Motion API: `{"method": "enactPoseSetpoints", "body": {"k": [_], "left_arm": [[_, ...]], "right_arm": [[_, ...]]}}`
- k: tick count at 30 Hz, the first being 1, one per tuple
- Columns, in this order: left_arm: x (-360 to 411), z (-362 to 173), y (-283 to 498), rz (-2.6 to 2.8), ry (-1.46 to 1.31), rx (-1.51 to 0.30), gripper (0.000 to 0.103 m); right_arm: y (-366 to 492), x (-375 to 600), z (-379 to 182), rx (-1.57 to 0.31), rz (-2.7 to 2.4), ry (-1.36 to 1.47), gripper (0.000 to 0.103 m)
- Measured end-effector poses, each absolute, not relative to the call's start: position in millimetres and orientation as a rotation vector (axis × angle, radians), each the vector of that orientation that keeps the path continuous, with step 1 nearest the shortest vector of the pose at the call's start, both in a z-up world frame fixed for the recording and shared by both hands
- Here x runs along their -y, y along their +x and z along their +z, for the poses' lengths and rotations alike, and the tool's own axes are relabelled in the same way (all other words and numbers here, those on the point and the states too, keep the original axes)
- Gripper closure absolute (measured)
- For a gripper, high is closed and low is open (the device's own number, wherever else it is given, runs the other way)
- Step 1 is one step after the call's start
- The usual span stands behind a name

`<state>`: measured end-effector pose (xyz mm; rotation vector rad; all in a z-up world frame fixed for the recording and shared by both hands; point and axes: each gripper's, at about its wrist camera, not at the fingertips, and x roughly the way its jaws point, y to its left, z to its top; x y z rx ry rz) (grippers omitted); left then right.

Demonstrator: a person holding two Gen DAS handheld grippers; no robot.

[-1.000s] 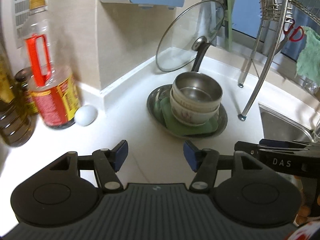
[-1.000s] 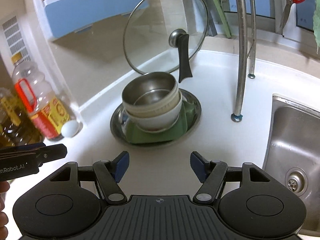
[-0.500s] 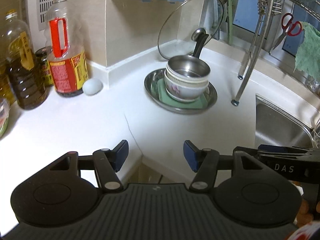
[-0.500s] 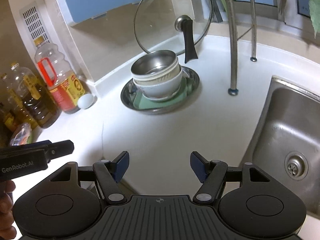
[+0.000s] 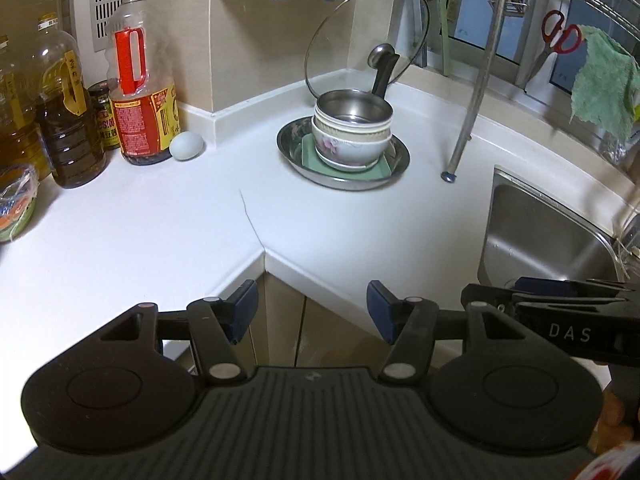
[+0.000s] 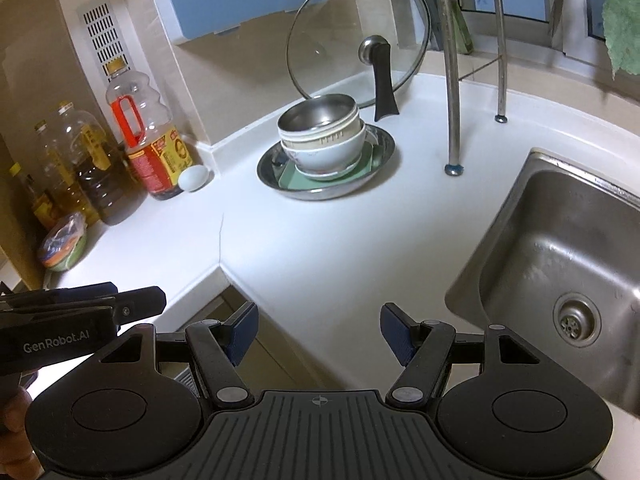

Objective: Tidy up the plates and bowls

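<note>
Both fingers (image 5: pixel 312 312) (image 6: pixel 318 332) spread, empty, green plate (image 5: pixel 344 170) mostly hidden under stacked bowls (image 5: pixel 352 136)

The white countertop (image 5: pixel 168 224) bends around an inner corner and has a thin seam across it; a steel plate (image 5: pixel 396 166) stands on it near the wall; a pale egg (image 5: pixel 186 145) lies beside a red-handled bottle (image 5: pixel 140 96); darker oil bottles (image 5: pixel 66 120) stand further left; a wrapped bowl (image 6: pixel 64 248) sits at the left edge; a steel sink (image 6: pixel 568 276) is set into the right side.
</note>
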<state>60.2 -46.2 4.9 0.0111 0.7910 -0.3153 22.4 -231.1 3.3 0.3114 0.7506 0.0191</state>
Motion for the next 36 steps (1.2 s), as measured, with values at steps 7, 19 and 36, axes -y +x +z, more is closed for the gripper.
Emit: {"method": "enactPoseSetpoints", "body": {"k": [7,19,36], "left_arm": [[51.5,2.6,41.3,-0.33,0.02,-0.799,0.045],[51.7,2.9,32.3,-0.332,0.013,-0.797,0.045],[51.6,3.9,32.1,-0.33,0.012,-0.798,0.045]], "right_arm": [[6.9,231.6,2.5,-0.758,0.023,0.316,0.035],[-2.5,229.0,4.1,-0.757,0.027,0.302,0.035],[-1.2,226.3,4.1,-0.758,0.032,0.296,0.035]]}}
